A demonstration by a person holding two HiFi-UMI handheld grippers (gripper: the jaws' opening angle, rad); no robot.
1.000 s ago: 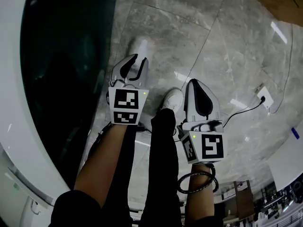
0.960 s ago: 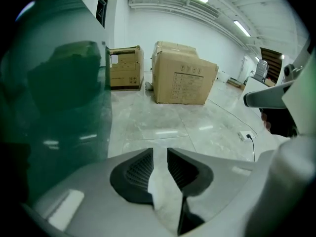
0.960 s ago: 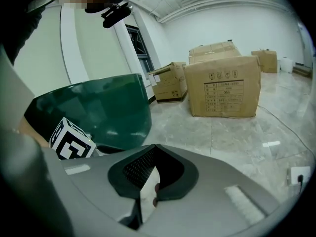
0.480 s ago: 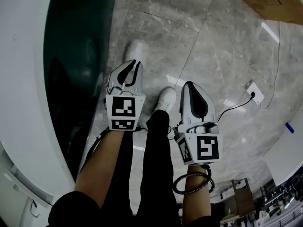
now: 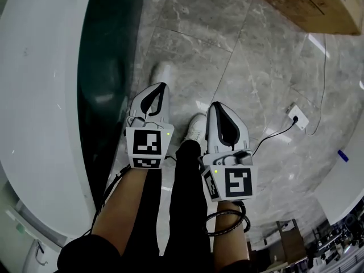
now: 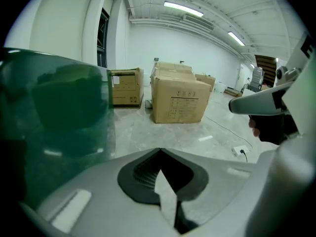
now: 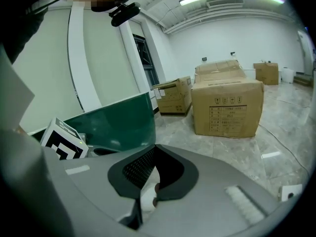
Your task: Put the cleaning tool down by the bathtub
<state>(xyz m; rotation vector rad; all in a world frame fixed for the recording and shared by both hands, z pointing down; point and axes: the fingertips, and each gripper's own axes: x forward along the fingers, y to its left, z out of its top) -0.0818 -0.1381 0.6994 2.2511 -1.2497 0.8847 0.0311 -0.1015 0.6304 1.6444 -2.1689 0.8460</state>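
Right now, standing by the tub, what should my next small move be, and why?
Probably turn to look for the cleaning tool first. The left gripper and right gripper both have their jaws together with nothing between them, and no tool shows on the floor beside the bathtub.

Long ceiling lights [image 6: 182, 8] make the room bright and white. The shiny stone floor [image 5: 267, 56] shows white streaks of glare. The green side of the bathtub [image 5: 105, 95] is dark, with faint bright spots. Both gripper views bend straight lines and go black at the corners. Very near things look soft.
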